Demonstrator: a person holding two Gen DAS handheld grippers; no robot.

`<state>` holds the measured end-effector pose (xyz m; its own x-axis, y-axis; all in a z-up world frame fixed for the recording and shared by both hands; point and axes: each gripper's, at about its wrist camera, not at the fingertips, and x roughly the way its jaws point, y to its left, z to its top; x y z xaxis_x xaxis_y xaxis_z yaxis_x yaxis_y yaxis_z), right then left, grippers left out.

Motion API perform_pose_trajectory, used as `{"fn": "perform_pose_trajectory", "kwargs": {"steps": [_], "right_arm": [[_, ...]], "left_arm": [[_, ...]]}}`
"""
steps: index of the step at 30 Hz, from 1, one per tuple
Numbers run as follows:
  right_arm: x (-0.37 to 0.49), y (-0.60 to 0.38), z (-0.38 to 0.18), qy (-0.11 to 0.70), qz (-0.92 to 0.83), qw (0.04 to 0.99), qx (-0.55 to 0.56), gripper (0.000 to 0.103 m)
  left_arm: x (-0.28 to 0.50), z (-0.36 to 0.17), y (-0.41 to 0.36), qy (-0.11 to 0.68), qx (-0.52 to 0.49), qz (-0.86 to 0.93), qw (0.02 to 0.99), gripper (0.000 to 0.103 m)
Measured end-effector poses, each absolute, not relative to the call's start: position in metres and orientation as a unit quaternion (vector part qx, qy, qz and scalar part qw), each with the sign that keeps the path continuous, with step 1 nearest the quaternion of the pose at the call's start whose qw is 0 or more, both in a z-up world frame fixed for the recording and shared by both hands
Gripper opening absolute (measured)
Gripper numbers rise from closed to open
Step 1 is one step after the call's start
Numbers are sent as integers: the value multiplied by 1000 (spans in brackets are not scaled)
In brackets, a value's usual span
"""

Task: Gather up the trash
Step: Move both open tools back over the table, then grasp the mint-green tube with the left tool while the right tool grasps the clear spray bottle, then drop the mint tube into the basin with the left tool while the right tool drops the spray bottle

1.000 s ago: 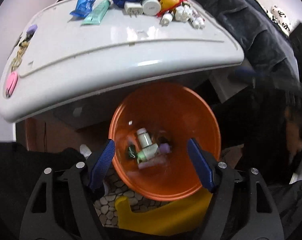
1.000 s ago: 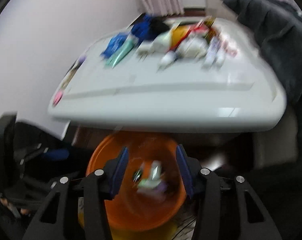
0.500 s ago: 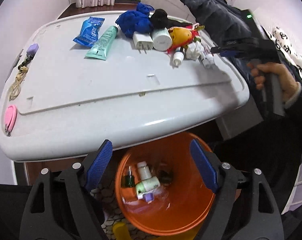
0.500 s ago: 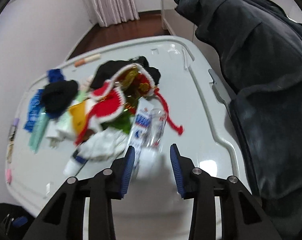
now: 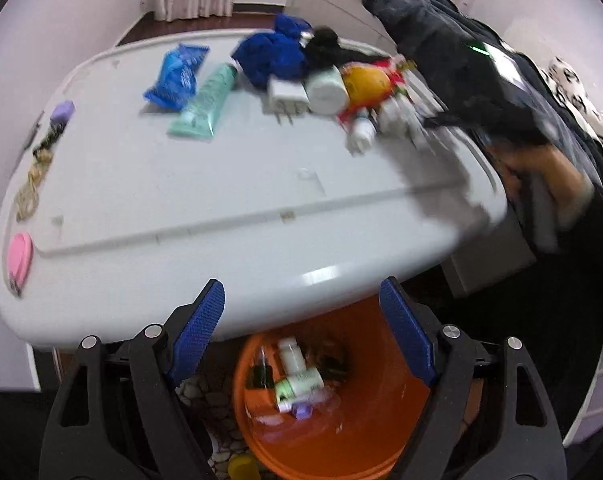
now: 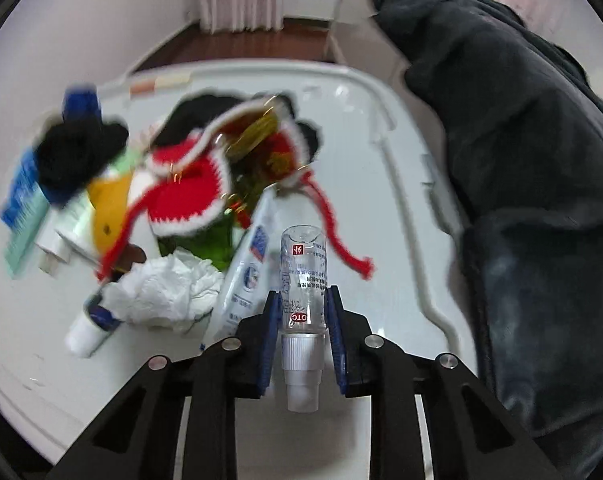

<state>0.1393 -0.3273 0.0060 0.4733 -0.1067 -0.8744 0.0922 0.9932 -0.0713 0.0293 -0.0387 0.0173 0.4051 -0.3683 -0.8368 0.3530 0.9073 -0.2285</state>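
Note:
My right gripper (image 6: 302, 300) is shut on a clear plastic spray bottle (image 6: 303, 276) with a silver collar, its nozzle pointing back at the camera, at the right end of the white table (image 6: 365, 168). Beside it lie a white tube (image 6: 245, 268) and crumpled tissue (image 6: 161, 292). My left gripper (image 5: 301, 300) is open and empty, above an orange bin (image 5: 381, 432) under the table's near edge. The bin holds several small bottles (image 5: 297, 380).
The table (image 5: 181, 200) carries a blue packet (image 5: 177, 74), teal tube (image 5: 205, 104), white charger (image 5: 285, 98), blue and black cloth (image 5: 273, 54), a red knitted hat (image 6: 185, 188) and a pink item (image 5: 19, 254). A dark coat (image 6: 521, 140) hangs at right.
My right gripper moved from over the bin to the table's right end and closed on the clear bottle. My left gripper rose, so more of the table shows.

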Motion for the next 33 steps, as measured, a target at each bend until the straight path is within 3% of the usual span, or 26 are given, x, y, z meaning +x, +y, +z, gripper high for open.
{"fn": "perform_pose_trajectory", "kwargs": {"steps": [6,11,15,17,18,23,28,33], "right_arm": [[74,-342,73,399,-1,912,99,23],[72,-339,77,376,24,919,114,23],[76,-340,75,385,34,914,125,23],[80,-340,74,389,42,911,131,24],[80,-339,75,388,43,911,131,24],[82,-338,76,385,48,911,137,24],[79,-331,74,389,55,911,128,24],[59,-307,77,389,85,910,117,24]], "left_arm": [[111,28,-50,469,36,-156,869,78],[186,14,-66,455,107,-118,876,78],[239,-11,-78,487,116,-117,858,77],[249,-21,-82,492,118,-129,853,41],[252,-22,-81,488,111,-138,854,32],[238,-18,-72,471,59,-154,866,31],[182,27,-46,434,-8,-193,880,31],[97,69,-38,421,7,-196,886,31]]}}
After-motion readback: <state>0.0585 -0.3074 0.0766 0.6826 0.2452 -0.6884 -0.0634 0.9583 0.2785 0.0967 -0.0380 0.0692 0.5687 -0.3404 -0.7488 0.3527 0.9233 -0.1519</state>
